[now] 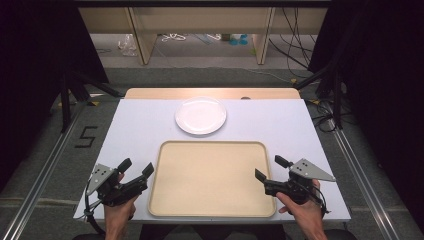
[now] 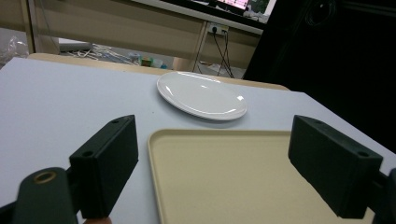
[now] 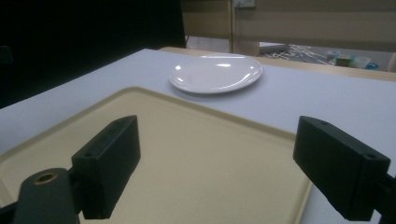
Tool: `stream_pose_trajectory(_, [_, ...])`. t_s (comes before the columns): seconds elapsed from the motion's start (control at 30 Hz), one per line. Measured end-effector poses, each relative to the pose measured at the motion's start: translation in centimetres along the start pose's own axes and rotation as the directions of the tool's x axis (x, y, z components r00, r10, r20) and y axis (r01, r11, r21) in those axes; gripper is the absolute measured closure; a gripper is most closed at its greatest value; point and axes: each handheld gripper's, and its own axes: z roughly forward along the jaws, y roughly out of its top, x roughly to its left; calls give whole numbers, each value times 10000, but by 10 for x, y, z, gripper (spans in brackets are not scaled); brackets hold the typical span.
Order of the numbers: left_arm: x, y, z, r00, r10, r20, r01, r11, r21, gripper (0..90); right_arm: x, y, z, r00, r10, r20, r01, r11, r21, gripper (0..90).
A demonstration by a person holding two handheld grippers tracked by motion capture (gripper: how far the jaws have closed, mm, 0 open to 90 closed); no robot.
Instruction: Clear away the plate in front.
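Start pose — left gripper [image 1: 136,170] just off the tray's [image 1: 212,147] left edge, right gripper [image 1: 270,168] at its right edge, both jaws wide open, holding nothing. Tray sits bare on the counter [image 1: 140,125]; white plate [image 1: 200,115] just beyond the tray's far rim, untouched. Likely next: reach past the tray for the plate — shallow rim, so a low, careful pinch.

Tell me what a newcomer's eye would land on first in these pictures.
A large, empty beige plastic tray lies at the near middle of the white table. Just beyond it sits a round, glossy white plate, also empty. The left tongs and right tongs hover open at the tray's two near corners.
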Motion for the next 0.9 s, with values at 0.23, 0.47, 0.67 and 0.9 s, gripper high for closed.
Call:
stream_pose_trajectory(0.23, [0,-1,2,10000,-35,13,35,10000,12,155,-1,0,-1,10000,-23,92,23,10000,-2,157])
stream_pose_trajectory(0.47, [1,0,3,9998,-219,41,219,9998,22,155,0,0,-1,10000,-20,33,20,10000,22,158])
stream_pose_trajectory(0.67, [-4,-1,9,9984,-451,333,446,9989,153,154,0,0,0,10000,11,-24,-12,9999,-126,158])
stream_pose_trajectory(0.9, [-9,-5,18,9974,-544,462,523,9975,466,154,0,1,0,10000,-42,18,42,10000,-14,159])
